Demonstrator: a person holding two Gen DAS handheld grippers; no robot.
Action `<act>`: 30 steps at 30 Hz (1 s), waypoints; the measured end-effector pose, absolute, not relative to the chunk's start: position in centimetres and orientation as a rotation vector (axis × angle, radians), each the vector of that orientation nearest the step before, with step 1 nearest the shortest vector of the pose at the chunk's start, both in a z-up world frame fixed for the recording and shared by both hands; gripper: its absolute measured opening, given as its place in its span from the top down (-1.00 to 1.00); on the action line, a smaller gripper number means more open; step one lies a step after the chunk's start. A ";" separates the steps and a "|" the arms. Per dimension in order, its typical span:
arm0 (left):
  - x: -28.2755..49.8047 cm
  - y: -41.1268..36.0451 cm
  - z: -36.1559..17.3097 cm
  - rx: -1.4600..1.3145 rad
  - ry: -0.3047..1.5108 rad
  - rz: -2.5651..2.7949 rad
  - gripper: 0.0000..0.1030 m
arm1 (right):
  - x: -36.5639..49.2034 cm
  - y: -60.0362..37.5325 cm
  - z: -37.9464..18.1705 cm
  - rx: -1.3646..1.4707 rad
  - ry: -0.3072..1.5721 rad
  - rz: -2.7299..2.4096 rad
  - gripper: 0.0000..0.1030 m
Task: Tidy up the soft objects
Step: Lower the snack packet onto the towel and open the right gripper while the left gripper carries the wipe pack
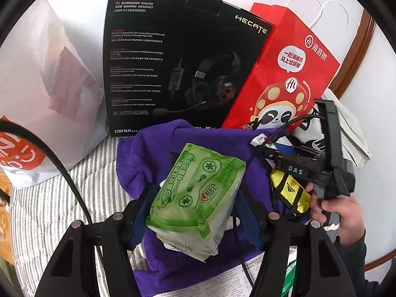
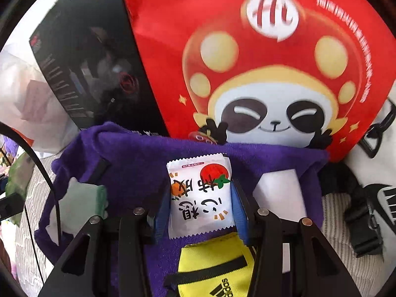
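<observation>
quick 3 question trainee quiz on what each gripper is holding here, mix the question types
1. True or false: the left gripper is shut on the green plastic tissue pack.
2. The right gripper grips: A) the yellow fabric pouch B) the white sachet with a red fruit print C) the red paper panda bag
3. Fill in: both held items hang above the ____ fleece cloth.

Key: 1 true; 2 B; 3 purple
</observation>
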State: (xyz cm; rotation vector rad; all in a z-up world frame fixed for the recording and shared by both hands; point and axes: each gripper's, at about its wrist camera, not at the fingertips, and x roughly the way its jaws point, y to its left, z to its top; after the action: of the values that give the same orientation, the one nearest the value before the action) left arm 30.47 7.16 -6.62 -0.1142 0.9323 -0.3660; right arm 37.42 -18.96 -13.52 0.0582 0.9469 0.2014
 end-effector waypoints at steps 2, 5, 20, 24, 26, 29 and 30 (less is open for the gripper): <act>30.5 7.3 -6.8 -0.119 0.938 -0.364 -0.23 | 37.8 -18.9 -14.5 0.053 0.970 0.207 0.10; 30.6 7.2 -7.0 -0.116 0.945 -0.366 -0.23 | 37.7 -18.3 -14.8 -0.019 0.961 0.174 0.10; 30.6 7.0 -7.3 -0.104 0.951 -0.385 -0.23 | 37.5 -14.6 -16.8 -0.179 1.020 0.178 0.09; 30.5 7.1 -7.2 -0.105 0.951 -0.388 -0.23 | 37.5 -14.2 -17.2 -0.188 1.022 0.187 0.07; 30.6 7.2 -7.3 -0.106 0.950 -0.388 -0.23 | 36.8 -14.9 -16.9 -0.186 1.023 0.190 0.03; 30.6 7.2 -7.3 -0.103 0.949 -0.388 -0.24 | 37.1 -14.8 -16.7 -0.185 1.029 0.196 -0.06; 30.6 7.2 -7.3 -0.103 0.950 -0.388 -0.24 | 37.0 -14.5 -16.9 -0.188 1.030 0.200 -0.13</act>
State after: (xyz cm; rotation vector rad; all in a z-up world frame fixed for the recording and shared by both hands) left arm 30.59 7.17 -7.28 -0.1028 0.9502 -0.3878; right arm 37.03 -14.49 -16.88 -0.1875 1.0302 0.2002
